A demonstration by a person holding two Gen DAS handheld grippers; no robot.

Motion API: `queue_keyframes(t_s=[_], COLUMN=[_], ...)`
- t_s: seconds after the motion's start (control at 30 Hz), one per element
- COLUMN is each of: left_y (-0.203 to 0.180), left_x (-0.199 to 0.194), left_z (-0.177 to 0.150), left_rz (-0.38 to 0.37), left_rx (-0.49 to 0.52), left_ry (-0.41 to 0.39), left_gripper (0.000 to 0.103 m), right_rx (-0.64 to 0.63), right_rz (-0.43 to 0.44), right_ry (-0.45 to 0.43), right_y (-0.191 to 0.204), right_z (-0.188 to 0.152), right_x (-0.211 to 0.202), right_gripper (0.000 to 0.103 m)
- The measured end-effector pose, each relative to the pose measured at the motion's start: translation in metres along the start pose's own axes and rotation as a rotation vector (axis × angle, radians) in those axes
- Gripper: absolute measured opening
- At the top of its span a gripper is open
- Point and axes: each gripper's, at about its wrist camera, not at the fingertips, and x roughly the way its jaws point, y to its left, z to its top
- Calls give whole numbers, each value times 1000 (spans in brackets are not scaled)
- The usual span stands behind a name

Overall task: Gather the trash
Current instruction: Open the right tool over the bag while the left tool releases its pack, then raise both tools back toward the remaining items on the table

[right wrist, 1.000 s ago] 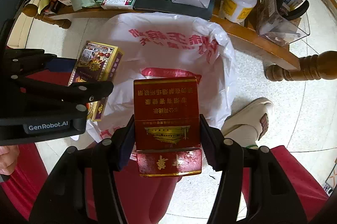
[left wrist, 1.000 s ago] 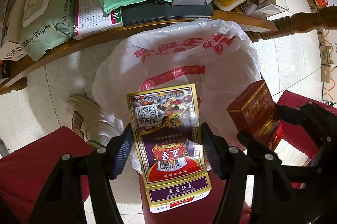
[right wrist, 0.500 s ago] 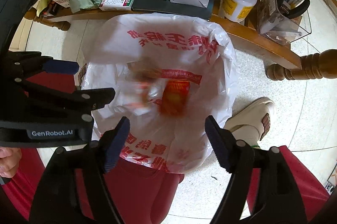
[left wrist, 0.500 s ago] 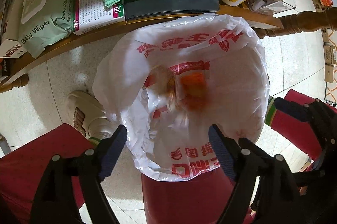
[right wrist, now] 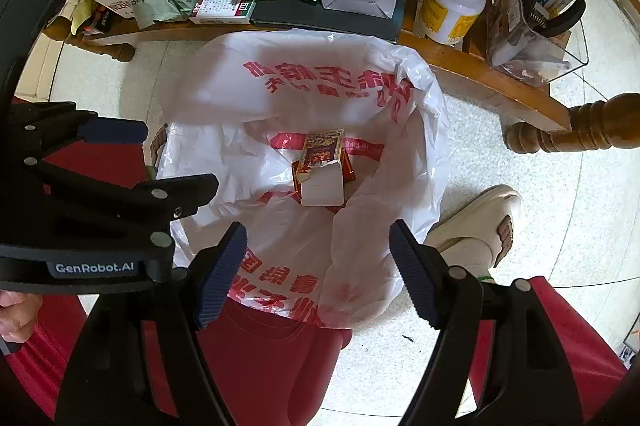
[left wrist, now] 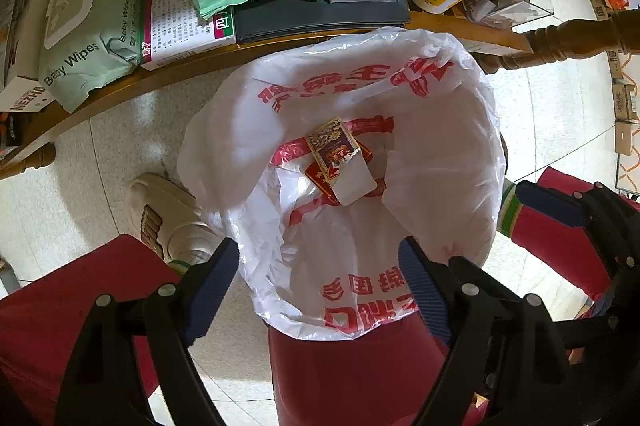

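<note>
Both the left gripper [left wrist: 318,286] and the right gripper [right wrist: 318,274] hang with fingers spread and empty over the white plastic trash bag [left wrist: 448,162] — left fingers opening. The purple-and-gold card box [left wrist: 332,146] and red carton [right wrist: 348,166] lie at the bag's bottom, straight below the fingers — further trash sits beyond, on the cluttered wooden bench [left wrist: 168,76].

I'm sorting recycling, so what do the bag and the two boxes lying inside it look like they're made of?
The bag looks like thin white plastic film: translucent, crinkled, with red print. The card box looks like glossy printed cardboard, with a torn flap showing a plain white inside. The red box beneath is mostly hidden; probably glossy cardboard too.
</note>
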Motion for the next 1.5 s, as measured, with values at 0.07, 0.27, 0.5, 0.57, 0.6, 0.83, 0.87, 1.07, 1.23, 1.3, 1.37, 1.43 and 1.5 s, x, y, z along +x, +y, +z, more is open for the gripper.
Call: queue_keyframes(t_s=[0.07, 0.27, 0.5, 0.57, 0.6, 0.83, 0.87, 1.07, 1.23, 1.3, 1.37, 1.43, 1.5], left_y=[0, 4, 21, 24, 25, 36, 39, 34, 20, 18, 19, 20, 20], left_x=[-3, -20, -79, -105, -119, -248, -275, -387, -447, -460, -474, -483, -497], left_z=[-1, -15, -54, -65, -70, -86, -84, -68, -49, -42, -32, -29, -23], left_rz=[3, 7, 8, 38, 54, 31, 17, 9, 68, 62, 37, 33, 43], left_rx=[0, -15, -71, -73, -74, -97, -106, -116, -104, -100, -101, -110, -117], left_ry=[-1, 2, -36, -54, -62, -193, -223, -385, -442, -436, -434, -443, -469], left_gripper=[81, 85, 86, 86, 86, 87, 89, 95, 95, 95, 95, 95, 95], right_rx=[-1, -1, -29, -54, -73, -195, -206, -238, -235, -218, -202, -187, -167], right_rz=[-1, 10, 23, 17, 12, 11, 10, 46, 127, 163, 194, 218, 236], right_ry=[-3, -26, -111, -149, -174, -359, -383, -524, -584, -592, -604, -616, -634], right_y=[1, 6, 16, 19, 20, 25, 25, 17, 12, 9, 6, 2, -2], right_z=[-1, -11, -32, -37, -40, -33, -30, -3, 29, 45, 60, 73, 85], right_x=[-2, -21, -81, -108, -125, -251, -269, -373, -441, -464, -481, -496, -511], right_gripper=[72, 73, 82, 82, 82, 90, 90, 93, 95, 95, 95, 95, 95])
